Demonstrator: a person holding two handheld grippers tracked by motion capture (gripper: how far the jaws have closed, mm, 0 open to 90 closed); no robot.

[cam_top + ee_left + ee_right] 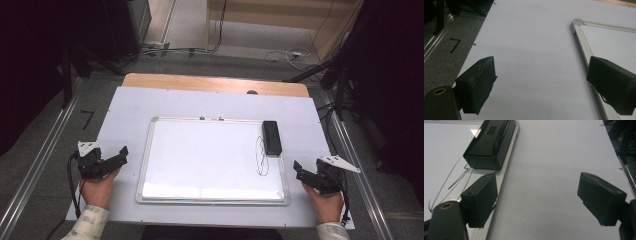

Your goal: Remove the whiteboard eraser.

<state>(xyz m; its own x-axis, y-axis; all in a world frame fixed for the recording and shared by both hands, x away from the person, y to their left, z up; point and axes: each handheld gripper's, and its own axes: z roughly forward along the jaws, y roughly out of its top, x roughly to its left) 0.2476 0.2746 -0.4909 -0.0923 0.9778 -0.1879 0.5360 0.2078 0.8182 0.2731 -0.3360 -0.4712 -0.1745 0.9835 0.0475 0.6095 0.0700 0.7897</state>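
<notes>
both grippers, left gripper (pixel 116 159) and right gripper (pixel 304 172), are resting with jaws apart beside the whiteboard (pixel 150 155), flanking it for access to the black eraser (pixel 271 137) lying on its far right edge by the scribble (pixel 261 157).

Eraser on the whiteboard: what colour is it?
Glossy black eraser; clearest in the right gripper view.

Grey carpet floor (pixel 235 37) beyond and beside the table (pixel 215 84), wooden at its far edge, white sheet (pixel 210 102) over the rest. Metal rails (pixel 40 160) along both sides on the floor. Black tape mark (pixel 88 119) left of the sheet. Loose cables (pixel 280 54) at the back, beside pale wooden furniture (pixel 280 15). Dark stands (pixel 345 70) at right, dim corners.
</notes>
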